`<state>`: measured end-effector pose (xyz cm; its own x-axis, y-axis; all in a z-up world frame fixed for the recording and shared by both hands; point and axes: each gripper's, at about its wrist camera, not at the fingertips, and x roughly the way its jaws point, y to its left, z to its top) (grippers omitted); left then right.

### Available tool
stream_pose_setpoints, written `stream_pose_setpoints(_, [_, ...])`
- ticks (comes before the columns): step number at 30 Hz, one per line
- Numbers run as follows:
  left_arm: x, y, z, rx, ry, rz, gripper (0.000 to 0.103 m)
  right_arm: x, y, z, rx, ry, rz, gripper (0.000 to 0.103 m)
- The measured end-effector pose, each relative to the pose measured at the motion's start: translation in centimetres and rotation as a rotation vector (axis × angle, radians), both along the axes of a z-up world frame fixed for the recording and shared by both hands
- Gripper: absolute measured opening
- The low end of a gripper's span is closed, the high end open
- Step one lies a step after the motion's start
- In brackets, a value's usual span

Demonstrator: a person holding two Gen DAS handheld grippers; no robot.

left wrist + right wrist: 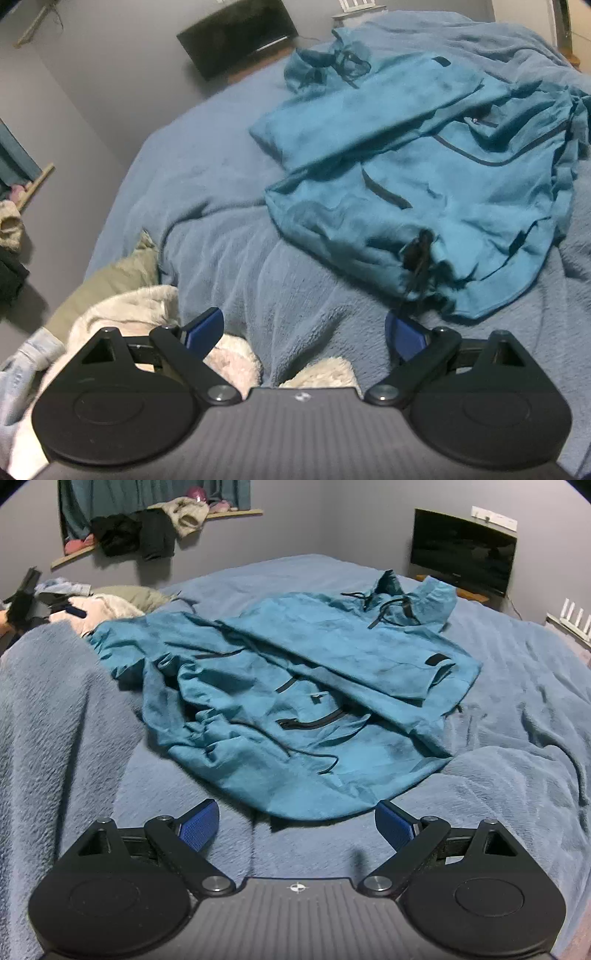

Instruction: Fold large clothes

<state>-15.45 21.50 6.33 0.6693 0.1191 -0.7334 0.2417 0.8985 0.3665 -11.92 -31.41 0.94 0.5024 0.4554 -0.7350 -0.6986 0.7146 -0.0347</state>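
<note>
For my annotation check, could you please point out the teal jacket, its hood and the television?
teal jacket (258,760): right wrist view, lower body panel.
hood (428,598): right wrist view, hood fabric.
television (461,561): right wrist view, dark screen.

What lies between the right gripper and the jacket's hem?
Only bare blue blanket, as the right wrist view shows. The right gripper is open just short of the teal jacket, touching nothing.
</note>
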Motion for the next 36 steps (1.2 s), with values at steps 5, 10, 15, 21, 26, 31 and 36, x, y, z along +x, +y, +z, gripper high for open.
stream_pose_setpoints(5, [0.1,-0.7,-0.5,-0.064,0.012,-0.158,0.095,-0.6,0.8,-0.2,-0.005,0.001,0.01,0.093])
stream_pose_setpoints(10, [0.9,-2.4,-1.3,0.016,-0.05,-0.262,0.095,-0.1,2.1,-0.2,-0.007,-0.028,0.039,0.093])
stream_pose_setpoints(15, [2.3,-3.0,-1.6,-0.02,-0.076,-0.358,0.091,0.6,3.3,-0.3,-0.001,-0.022,0.075,0.089])
stream_pose_setpoints(21, [2.8,-5.6,-1.5,0.166,-0.152,-0.527,0.09,0.8,3.8,-0.3,0.017,-0.028,0.092,0.079])
stream_pose_setpoints(26, [3.9,-6.3,-1.2,0.199,-0.168,-0.592,0.087,1.4,3.6,-0.9,0.051,0.013,0.067,0.072])
stream_pose_setpoints(31, [4.0,-6.8,-0.1,0.232,-0.203,-0.622,0.088,1.6,3.1,-1.2,0.074,0.045,0.049,0.072])
stream_pose_setpoints(36, [5.1,-6.6,-0.1,0.123,-0.099,-0.634,0.049,2.0,2.9,-1.4,0.104,0.069,0.046,0.058])
